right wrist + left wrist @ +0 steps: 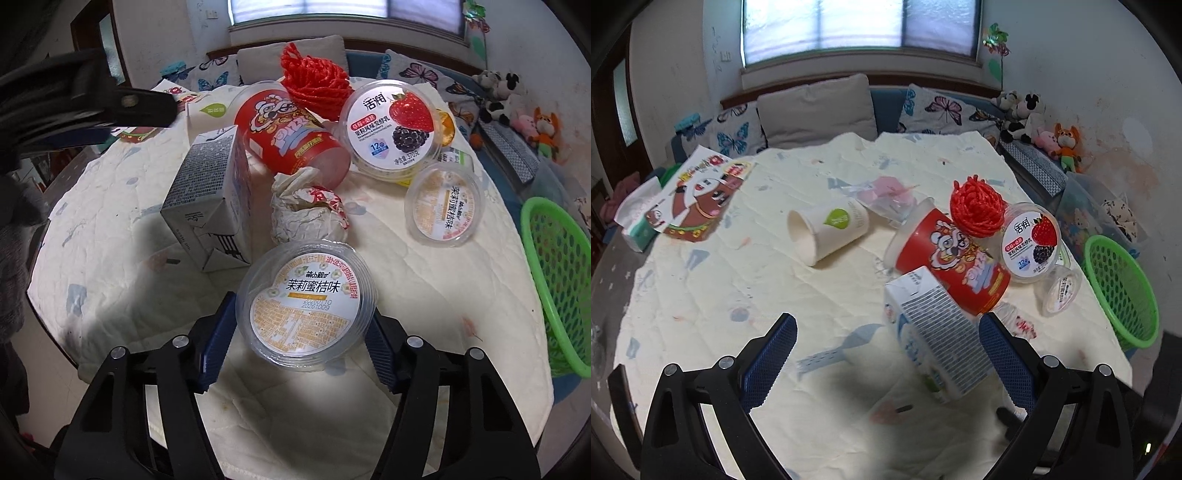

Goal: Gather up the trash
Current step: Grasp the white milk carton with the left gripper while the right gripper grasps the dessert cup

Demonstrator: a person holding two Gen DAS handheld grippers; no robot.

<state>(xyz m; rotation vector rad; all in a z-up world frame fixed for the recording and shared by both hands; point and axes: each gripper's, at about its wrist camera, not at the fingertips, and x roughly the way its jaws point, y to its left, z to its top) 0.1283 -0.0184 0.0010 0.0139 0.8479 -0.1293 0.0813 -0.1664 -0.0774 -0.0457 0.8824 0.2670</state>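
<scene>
While the right claw point(301, 334) pinched a clear round jelly cup with an orange-printed lid point(306, 302) at six o'clock, the left claw point(886, 354) stood spread and empty, the green mesh basket point(561, 280) at three o'clock looked empty, and most litter remained on the quilted surface point(424, 277).

Clear jelly cup point(306, 306) with orange-printed lid, tilted on cloth, beside crumpled wrapper point(308, 210), green basket point(554, 280) right

Two jelly cups point(306, 306), one carton point(210, 199)
</scene>
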